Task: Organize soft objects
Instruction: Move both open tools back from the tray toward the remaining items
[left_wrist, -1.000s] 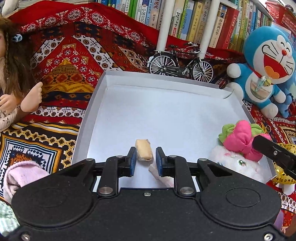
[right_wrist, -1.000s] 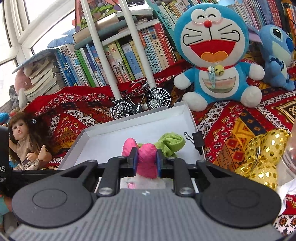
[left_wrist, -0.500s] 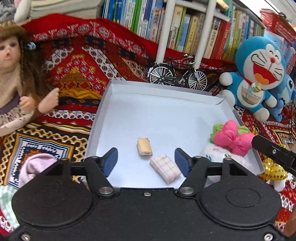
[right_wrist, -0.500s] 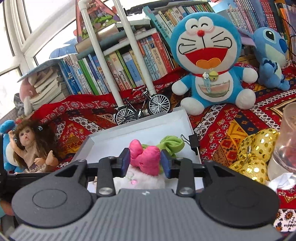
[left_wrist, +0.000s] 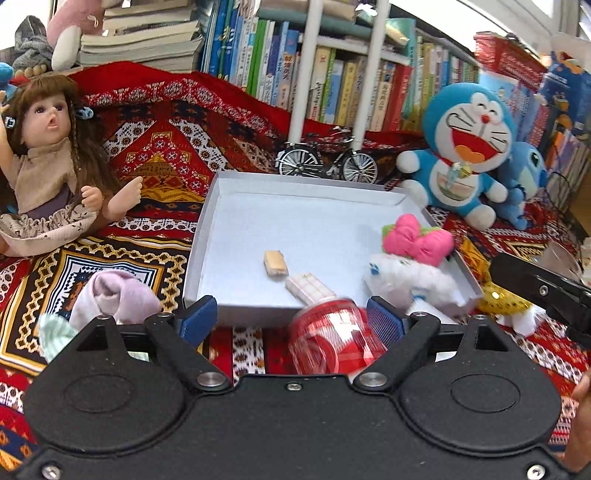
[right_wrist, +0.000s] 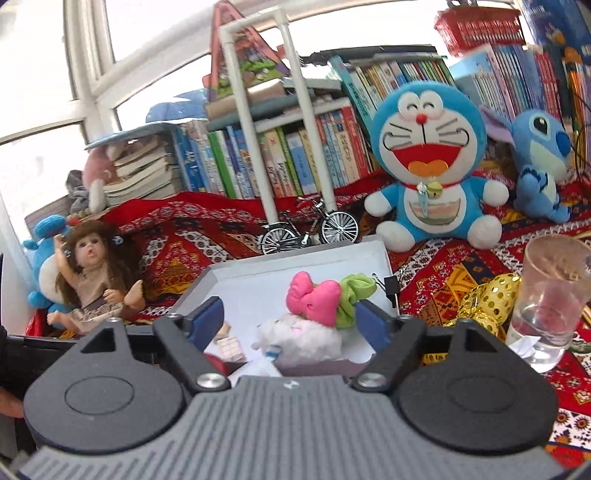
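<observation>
A white tray (left_wrist: 207, 221) lies on the patterned cloth. Inside it are a small tan cushion (left_wrist: 275, 263), a pink checked cushion (left_wrist: 308, 286) and a white plush (left_wrist: 410, 275) with a pink bow (left_wrist: 417, 240). My left gripper (left_wrist: 291, 321) hangs in front of the tray's near wall, its jaws opening and gripping nothing. A blurred red clear cup (left_wrist: 332, 341) shows low between its fingers. My right gripper (right_wrist: 289, 319) is drawn back from the white plush (right_wrist: 299, 332) and pink bow (right_wrist: 314, 299), jaws opening, pads off the toy.
A pink sock (left_wrist: 114, 295) lies left of the tray and a doll (left_wrist: 51, 166) sits further left. A toy bicycle (left_wrist: 327, 162), a blue cat plush (right_wrist: 424, 166) and a blue alien plush (right_wrist: 539, 170) stand behind. A glass (right_wrist: 550, 295) and gold sequin fabric (right_wrist: 484, 302) are at right.
Both grippers went from shut to wide open and pulled back and up from the tray. The right one let go of the pink bow; the left one left the small cushions lying in the tray.
</observation>
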